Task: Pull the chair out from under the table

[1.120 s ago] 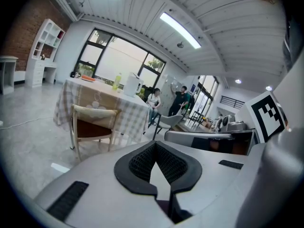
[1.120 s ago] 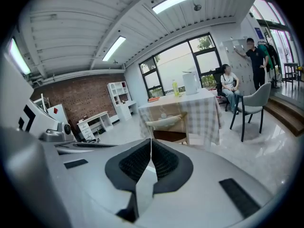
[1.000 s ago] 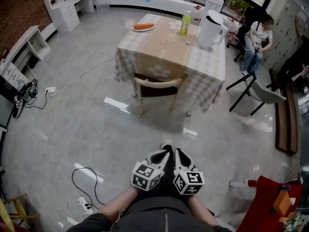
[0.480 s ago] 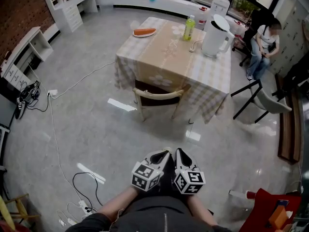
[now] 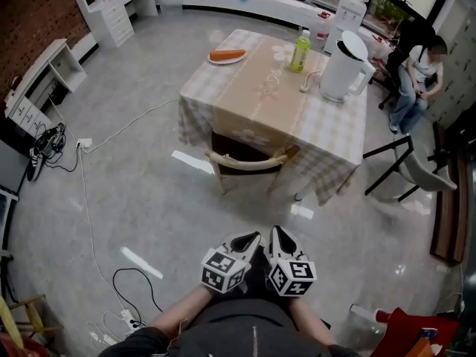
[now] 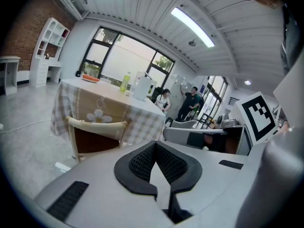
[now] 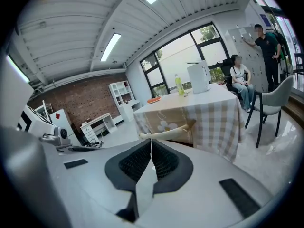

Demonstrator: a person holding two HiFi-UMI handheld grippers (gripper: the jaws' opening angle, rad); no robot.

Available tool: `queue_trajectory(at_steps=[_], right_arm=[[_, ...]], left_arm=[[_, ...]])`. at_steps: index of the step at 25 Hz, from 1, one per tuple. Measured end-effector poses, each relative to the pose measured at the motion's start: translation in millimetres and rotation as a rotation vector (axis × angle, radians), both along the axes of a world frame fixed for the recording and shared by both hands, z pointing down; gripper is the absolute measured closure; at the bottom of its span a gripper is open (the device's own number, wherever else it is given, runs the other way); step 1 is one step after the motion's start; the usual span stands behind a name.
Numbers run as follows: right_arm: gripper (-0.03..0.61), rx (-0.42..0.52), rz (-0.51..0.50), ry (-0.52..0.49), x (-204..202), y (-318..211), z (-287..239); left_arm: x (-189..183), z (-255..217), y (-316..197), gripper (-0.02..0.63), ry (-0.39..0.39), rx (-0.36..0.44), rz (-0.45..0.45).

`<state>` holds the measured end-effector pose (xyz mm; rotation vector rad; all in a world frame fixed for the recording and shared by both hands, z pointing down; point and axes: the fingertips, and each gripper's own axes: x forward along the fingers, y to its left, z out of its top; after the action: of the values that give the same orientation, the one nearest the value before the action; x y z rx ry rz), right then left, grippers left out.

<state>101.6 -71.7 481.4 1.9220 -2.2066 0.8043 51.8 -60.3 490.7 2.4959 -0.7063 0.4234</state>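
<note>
- Nearest, the left gripper [image 5: 251,238] and right gripper [image 5: 278,234] sit side by side, each with its jaws pressed together on nothing.
- Farther off, the chair [image 5: 248,162] stands tucked under the near edge of the table [image 5: 327,136], well apart from both grippers.
- On the table's far half stand a white kettle [image 5: 343,69], with a green bottle [image 5: 300,50] to its left.

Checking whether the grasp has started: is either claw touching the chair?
Apart. The head view shows a stretch of floor between the chair and both the left claw and the right claw, which are shut and empty.
</note>
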Motion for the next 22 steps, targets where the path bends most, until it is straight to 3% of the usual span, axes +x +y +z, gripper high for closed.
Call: queue_trajectory(at_steps=[16, 22], right_arm=[[0.566, 0.035, -0.118, -0.001, 46, -107, 4], [0.565, 0.071, -0.155, -0.031, 66, -126, 4]], left_arm=[[39, 7, -101, 0.604, 0.0, 0.016, -0.096], [66, 12, -116, 0.604, 0.019, 0.019, -0.072]])
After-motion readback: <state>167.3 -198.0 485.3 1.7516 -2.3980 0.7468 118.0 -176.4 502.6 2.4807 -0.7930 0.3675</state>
